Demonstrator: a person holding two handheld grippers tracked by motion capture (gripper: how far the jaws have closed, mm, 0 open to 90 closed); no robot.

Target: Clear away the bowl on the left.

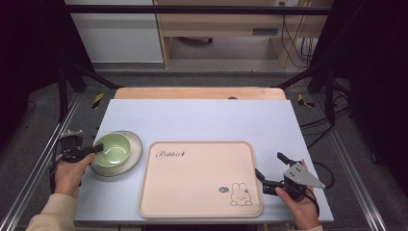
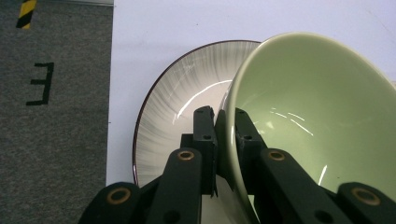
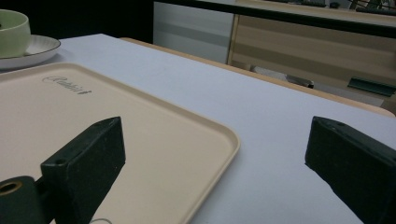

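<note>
- To the left of the beige rabbit tray (image 1: 200, 179), a green bowl (image 1: 114, 148) sits on a grey streaked plate (image 1: 133, 159) on the pale table (image 1: 202, 122)
- At the bowl's left rim, the left gripper (image 2: 225, 122) is clamped on the wall, one jaw inside and one outside, and the bowl looks tilted in the left gripper view
- Off the tray's right edge, the right gripper (image 1: 269, 169) is held with its jaws spread wide and nothing between them
- Likely risk: the glazed rim is thin and smooth, so the bowl could slip or swing in that narrow pinch if lifted quickly
- Likely risk: a dragged bowl could push the plate, which lies near the table's left edge, away from the tray and off the table
</note>
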